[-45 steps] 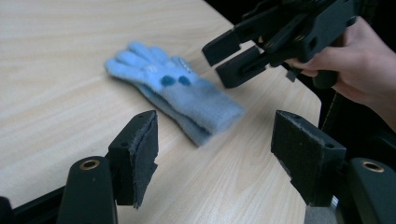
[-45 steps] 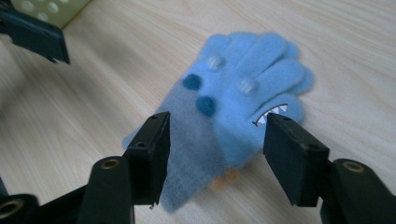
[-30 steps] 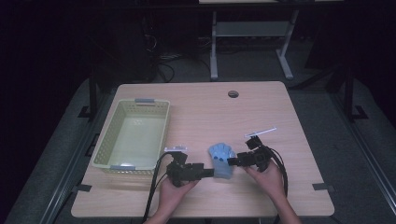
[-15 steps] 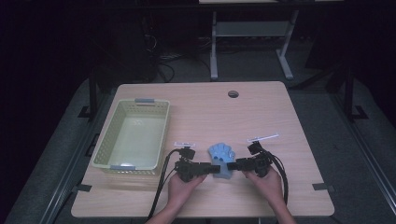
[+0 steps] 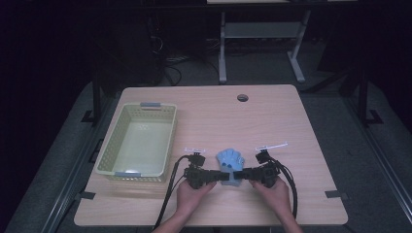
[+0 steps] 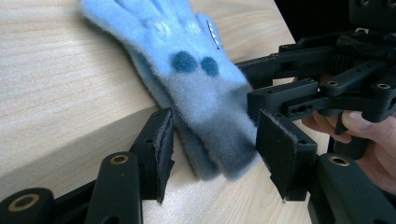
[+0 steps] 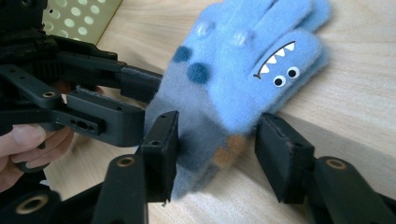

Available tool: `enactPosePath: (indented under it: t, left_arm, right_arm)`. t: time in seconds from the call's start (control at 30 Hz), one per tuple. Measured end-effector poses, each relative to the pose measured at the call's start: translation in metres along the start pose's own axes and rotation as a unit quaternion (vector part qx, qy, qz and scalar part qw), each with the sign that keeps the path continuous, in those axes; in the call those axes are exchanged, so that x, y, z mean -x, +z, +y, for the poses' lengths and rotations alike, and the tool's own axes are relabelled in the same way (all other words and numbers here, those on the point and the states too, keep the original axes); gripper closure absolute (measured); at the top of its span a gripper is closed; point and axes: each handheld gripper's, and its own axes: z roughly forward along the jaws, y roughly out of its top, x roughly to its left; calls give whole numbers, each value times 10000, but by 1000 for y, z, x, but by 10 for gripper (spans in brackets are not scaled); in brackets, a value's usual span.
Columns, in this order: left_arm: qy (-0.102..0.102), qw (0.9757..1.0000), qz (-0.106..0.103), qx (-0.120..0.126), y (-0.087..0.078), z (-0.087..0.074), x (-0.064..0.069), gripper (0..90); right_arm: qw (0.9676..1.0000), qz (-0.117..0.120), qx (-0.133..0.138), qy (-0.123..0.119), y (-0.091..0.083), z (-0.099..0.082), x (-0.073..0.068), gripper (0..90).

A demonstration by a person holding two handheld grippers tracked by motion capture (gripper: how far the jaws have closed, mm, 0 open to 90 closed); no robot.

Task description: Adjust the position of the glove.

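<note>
A: Where's the glove (image 5: 230, 164)?
B: Flat on the table (image 5: 291, 116), near the front edge, right of the basket (image 5: 116, 165).
A: Grippers?
B: Left gripper (image 6: 215, 154) and right gripper (image 7: 217, 149) straddle its cuff (from opposite sides), jaws half-wide and just been closing; pads seem barely touching, not pinching.

glove (image 5: 231, 162) | fuzzy blue, dark dots, shark face w/ teeth | flat on table, fingers away, near front edge
</note>
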Motion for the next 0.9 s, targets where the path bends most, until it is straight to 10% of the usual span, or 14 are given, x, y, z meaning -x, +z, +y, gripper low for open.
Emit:
enactPosePath:
  t: [0.47, 0.57, 0.9]
  left_arm:
    - [10, 9999, -128, -20, 7, 0, -5, 630]
    - [-317, 9990, -301, -73, 7, 2, -10, 652]
    - [-519, 9971, -550, -90, 8, 4, -18, 692]
  right_arm:
    - [9994, 69, 330, 119, 7, -12, -5, 651]
    - [9993, 108, 320, 147, 7, -12, -4, 663]
    - [9990, 306, 333, 28, 8, -10, -1, 712]
